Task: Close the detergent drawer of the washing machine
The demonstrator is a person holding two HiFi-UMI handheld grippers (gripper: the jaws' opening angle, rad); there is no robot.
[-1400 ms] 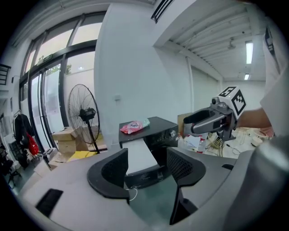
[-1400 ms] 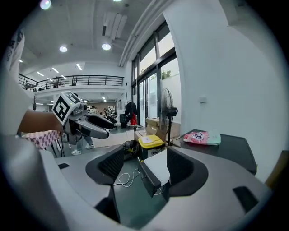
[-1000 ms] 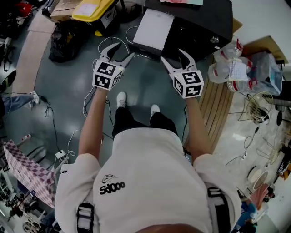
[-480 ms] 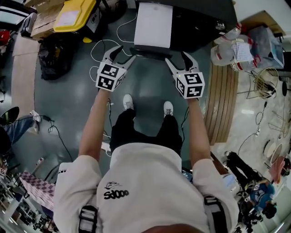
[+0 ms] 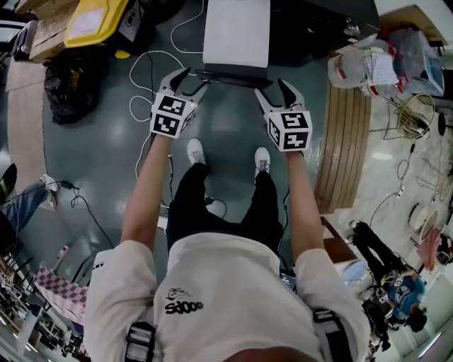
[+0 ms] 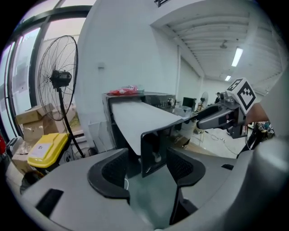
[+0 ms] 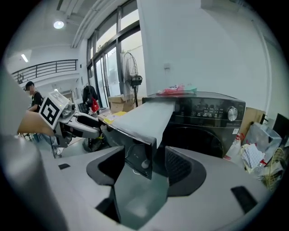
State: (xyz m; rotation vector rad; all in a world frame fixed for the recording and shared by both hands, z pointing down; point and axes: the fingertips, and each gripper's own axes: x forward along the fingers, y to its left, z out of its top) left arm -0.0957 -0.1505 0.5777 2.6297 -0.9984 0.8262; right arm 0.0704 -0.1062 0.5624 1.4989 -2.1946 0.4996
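Observation:
The detergent drawer [image 5: 236,32] is a long white tray with a dark front panel [image 5: 230,73], pulled far out of the black washing machine [image 5: 318,28]. My left gripper [image 5: 185,81] sits at the panel's left end, open. In the left gripper view the panel's edge [image 6: 156,151] stands just beyond the left gripper [image 6: 146,169], pads apart from it. My right gripper [image 5: 277,92] is at the panel's right end, open too. In the right gripper view the panel's end [image 7: 137,153] shows between the right gripper's [image 7: 144,169] jaws, untouched.
A yellow-lidded bin [image 5: 88,18], a black bag [image 5: 67,88] and loose cables [image 5: 145,78] lie on the floor to the left. Wooden slats [image 5: 340,141] and plastic bottles [image 5: 368,67] are on the right. A standing fan [image 6: 58,81] is beside the machine.
Both grippers have sunk and drawn closer to the drawer's front panel, one at each end. Their jaws stayed open throughout.

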